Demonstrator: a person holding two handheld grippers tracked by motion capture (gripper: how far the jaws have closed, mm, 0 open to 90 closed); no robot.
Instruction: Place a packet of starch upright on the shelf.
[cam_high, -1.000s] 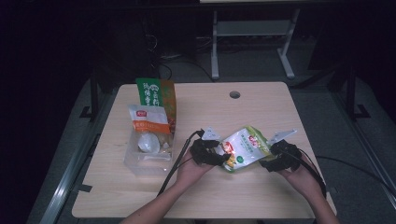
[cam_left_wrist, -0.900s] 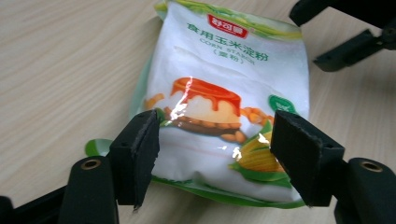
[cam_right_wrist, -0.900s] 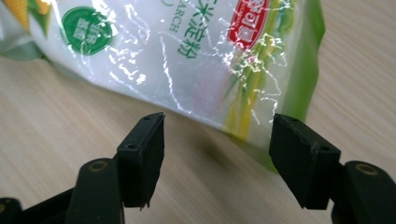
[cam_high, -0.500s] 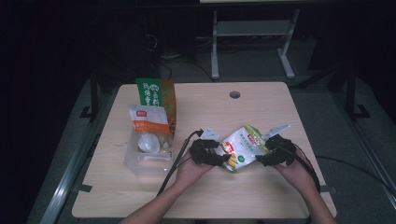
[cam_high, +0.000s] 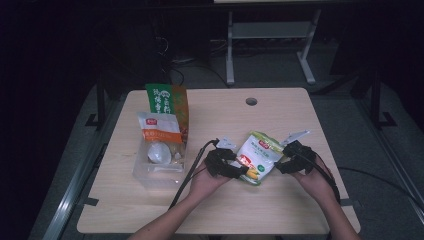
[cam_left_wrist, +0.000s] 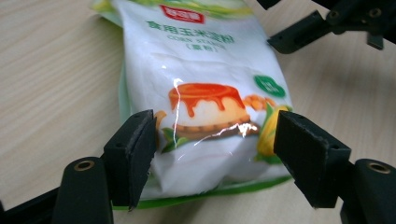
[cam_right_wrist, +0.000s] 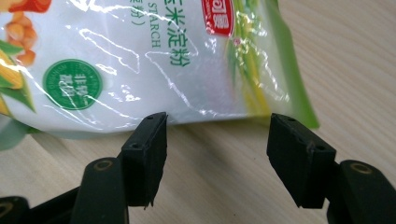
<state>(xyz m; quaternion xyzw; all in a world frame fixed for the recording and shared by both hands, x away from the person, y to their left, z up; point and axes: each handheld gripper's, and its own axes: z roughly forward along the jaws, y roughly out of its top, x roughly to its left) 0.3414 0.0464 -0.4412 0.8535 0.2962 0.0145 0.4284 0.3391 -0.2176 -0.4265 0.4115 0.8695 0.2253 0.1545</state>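
Both claws (spread wide) flank the corn starch bag (cam_high: 259, 156).

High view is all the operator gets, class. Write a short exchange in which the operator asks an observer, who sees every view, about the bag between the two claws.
Operator: Is the left claw around the bag?
Observer: In the left gripper view its jaws stand open on either side of the bag's lower end, by the pudding picture. The bag lies flat on the table.
Operator: And the right claw?
Observer: In the right gripper view its jaws are open over bare wood, and the bag's edge lies just past the tips.
Operator: What is in the bag?
Observer: The print reads corn starch.
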